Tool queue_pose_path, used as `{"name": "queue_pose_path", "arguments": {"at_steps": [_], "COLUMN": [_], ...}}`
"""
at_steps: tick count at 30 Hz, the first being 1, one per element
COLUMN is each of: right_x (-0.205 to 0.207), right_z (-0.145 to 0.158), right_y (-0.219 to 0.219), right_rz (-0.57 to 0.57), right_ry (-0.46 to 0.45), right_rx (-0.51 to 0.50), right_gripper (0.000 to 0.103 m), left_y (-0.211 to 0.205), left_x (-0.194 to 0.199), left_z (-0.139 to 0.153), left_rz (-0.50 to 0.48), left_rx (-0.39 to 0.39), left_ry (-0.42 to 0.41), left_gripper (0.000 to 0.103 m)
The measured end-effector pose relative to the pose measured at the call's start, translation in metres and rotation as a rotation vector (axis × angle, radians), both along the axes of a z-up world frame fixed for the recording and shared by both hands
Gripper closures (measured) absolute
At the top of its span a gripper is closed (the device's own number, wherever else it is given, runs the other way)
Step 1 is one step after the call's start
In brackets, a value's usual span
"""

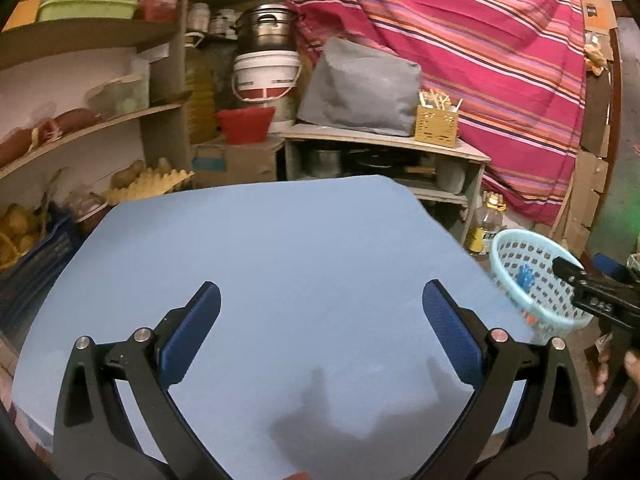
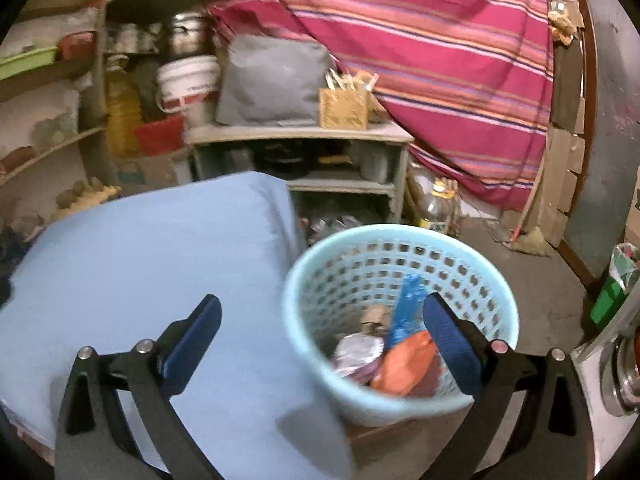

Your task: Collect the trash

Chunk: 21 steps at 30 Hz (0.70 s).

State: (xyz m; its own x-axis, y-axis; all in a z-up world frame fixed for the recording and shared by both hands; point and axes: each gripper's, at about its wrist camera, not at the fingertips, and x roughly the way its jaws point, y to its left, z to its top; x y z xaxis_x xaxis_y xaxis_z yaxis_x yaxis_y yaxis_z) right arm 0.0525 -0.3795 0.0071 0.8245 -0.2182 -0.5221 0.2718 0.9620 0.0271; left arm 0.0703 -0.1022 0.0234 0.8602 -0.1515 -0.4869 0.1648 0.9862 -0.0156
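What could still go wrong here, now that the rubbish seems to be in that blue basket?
The basket stands right beside the edge of the blue table, and the open right gripper hangs just over its rim; a careless swing might tip it and spill the orange wrapper and foil piece. The right-wrist view is blurred, so anything small left behind could be missed.

Cluttered home storeroom: stocked shelves (image 1: 92,36), stacked pots (image 1: 266,26).
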Motion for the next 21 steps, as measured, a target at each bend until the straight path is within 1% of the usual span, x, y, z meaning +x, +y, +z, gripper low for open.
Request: {"name": "queue_pose_path", "arguments": {"at_steps": [4, 7, 11, 14, 16, 21], "right_x": [-0.027, -0.044, -0.059, -0.072, -0.077, -0.087], "right_z": [-0.001, -0.007, -0.017, -0.024, -0.028, -0.028], "right_y": [0.038, 0.066, 0.088, 0.105, 0.114, 0.137], "right_rz": [0.035, 0.062, 0.082, 0.092, 0.096, 0.121], "right_ry": [-0.034, -0.033, -0.031, -0.043, -0.053, -0.107], "right_rx": [-0.012, -0.015, -0.006, -0.004, -0.016, -0.077], "right_gripper": [0.005, 0.005, 0.005, 0.005, 0.005, 0.005], "left_y": [0.024, 0.037, 0.051, 0.057, 0.059, 0.066], "left_x": [-0.022, -0.038, -0.055, -0.066, -0.071, -0.077], "left_z": [-0.011, -0.016, -0.020, -0.027, -0.033, -0.041], "left_rz": [0.033, 0.056, 0.057, 0.066, 0.071, 0.078], "left_rx": [0.011, 0.016, 0.008, 0.031, 0.046, 0.045], "left_ry": [-0.015, -0.036, -0.050, -0.062, -0.062, -0.060], "left_gripper": [0.005, 0.005, 0.005, 0.005, 0.005, 0.005]}}
